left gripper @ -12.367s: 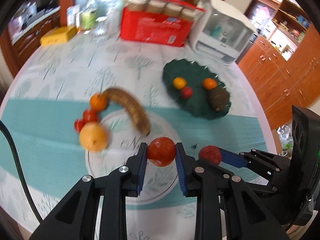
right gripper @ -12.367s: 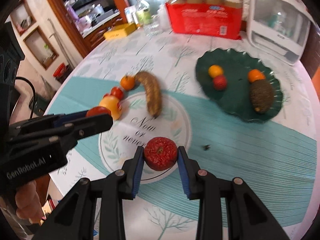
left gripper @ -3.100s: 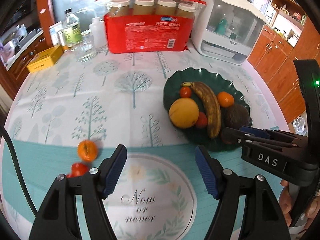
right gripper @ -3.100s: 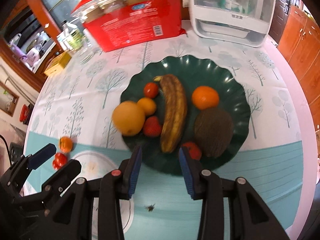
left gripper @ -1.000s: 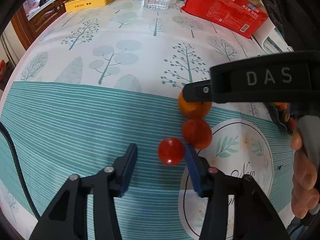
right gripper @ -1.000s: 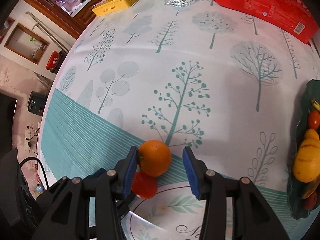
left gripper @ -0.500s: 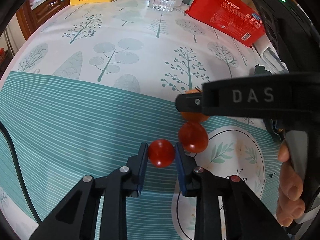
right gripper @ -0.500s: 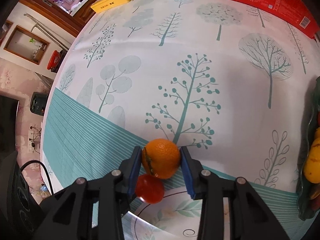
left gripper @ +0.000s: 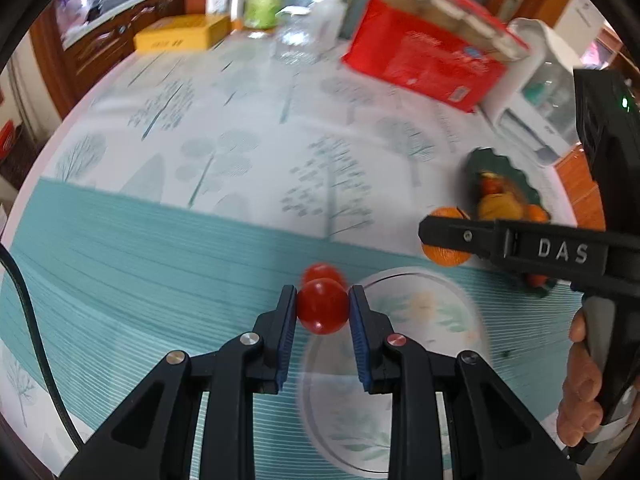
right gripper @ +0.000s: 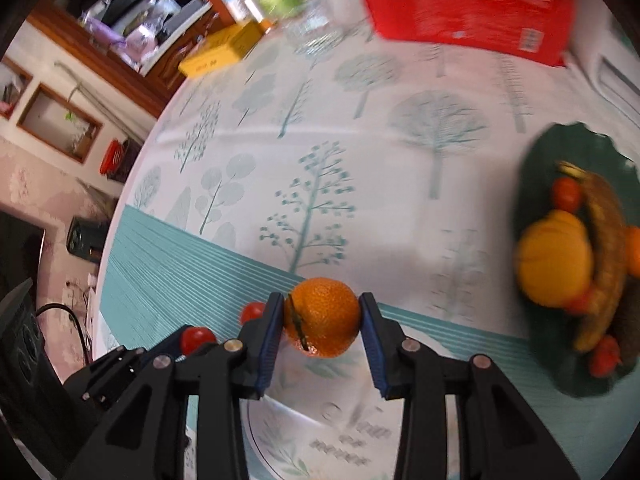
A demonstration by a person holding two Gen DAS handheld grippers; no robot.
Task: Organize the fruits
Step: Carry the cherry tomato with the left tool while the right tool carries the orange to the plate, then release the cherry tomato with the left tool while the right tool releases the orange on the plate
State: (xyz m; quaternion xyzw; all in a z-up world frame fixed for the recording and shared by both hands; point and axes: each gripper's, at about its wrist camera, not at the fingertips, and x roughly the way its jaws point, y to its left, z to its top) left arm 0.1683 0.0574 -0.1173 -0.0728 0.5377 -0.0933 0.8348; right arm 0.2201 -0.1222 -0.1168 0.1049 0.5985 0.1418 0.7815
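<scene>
My left gripper is shut on a small red tomato and holds it above the teal cloth. A second red tomato lies on the cloth just behind it. My right gripper is shut on a mandarin orange, lifted off the table; it also shows in the left wrist view. The dark green plate at the right holds a banana, a yellow fruit, small tomatoes and a brown fruit. The left gripper with its tomato shows at lower left of the right wrist view.
A red box of jars, a white appliance, a glass, bottles and a yellow tin stand along the table's far side. A round printed motif lies on the teal cloth below both grippers.
Both grippers have lifted their fruit off the table. The right gripper has carried the orange to the right, toward the green plate. One tomato stays on the cloth.
</scene>
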